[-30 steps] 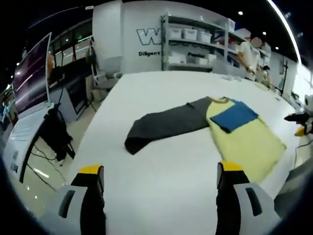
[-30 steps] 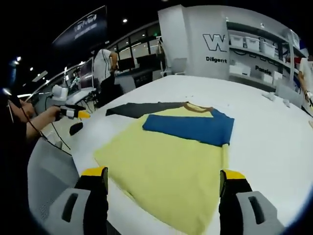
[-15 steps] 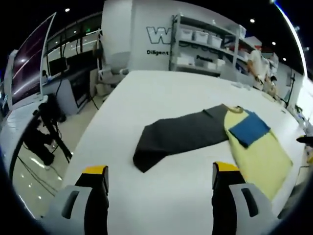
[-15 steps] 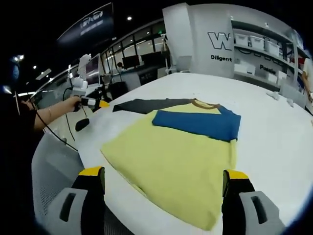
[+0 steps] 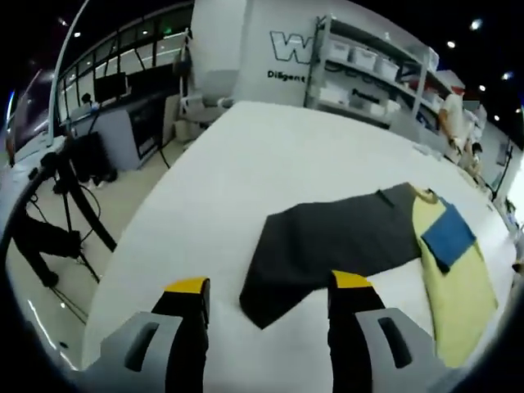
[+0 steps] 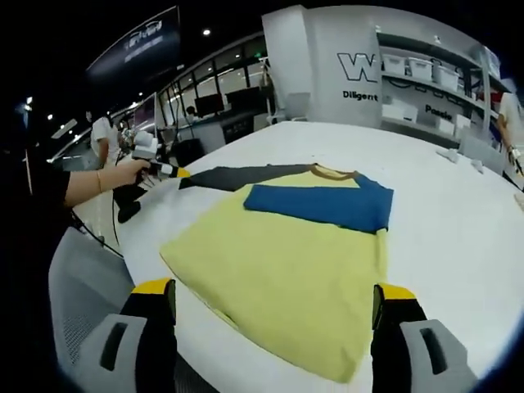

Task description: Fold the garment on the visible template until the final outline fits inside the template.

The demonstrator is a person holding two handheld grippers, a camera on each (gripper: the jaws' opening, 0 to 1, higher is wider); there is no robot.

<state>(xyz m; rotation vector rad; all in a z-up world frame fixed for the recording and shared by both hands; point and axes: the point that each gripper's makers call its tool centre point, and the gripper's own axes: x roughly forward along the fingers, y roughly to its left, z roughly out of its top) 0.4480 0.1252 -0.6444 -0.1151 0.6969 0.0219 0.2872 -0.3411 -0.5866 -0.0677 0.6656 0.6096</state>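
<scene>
A long-sleeved shirt lies flat on the white table (image 6: 458, 221). Its yellow body (image 6: 278, 262) has a blue sleeve (image 6: 319, 205) folded across the chest. A dark grey sleeve (image 5: 336, 246) stretches out sideways. My left gripper (image 5: 270, 285) is open, just short of the grey sleeve's cuff end, which lies between the lines of its jaws. In the right gripper view that gripper (image 6: 166, 169) shows in a person's hand at the grey sleeve (image 6: 237, 175) tip. My right gripper (image 6: 275, 291) is open above the shirt's hem at the table's near edge, holding nothing.
Shelves with white bins (image 6: 426, 78) stand behind the table. Desks, monitors and a tripod (image 5: 57, 196) fill the floor beside the table's edge. A person (image 5: 458, 115) stands by the far end. Small white items (image 6: 458, 157) lie on the table's far right.
My left gripper has moved in toward the grey sleeve's cuff, which now looks larger and closer. The right gripper's view has barely shifted. The shirt lies as before.
</scene>
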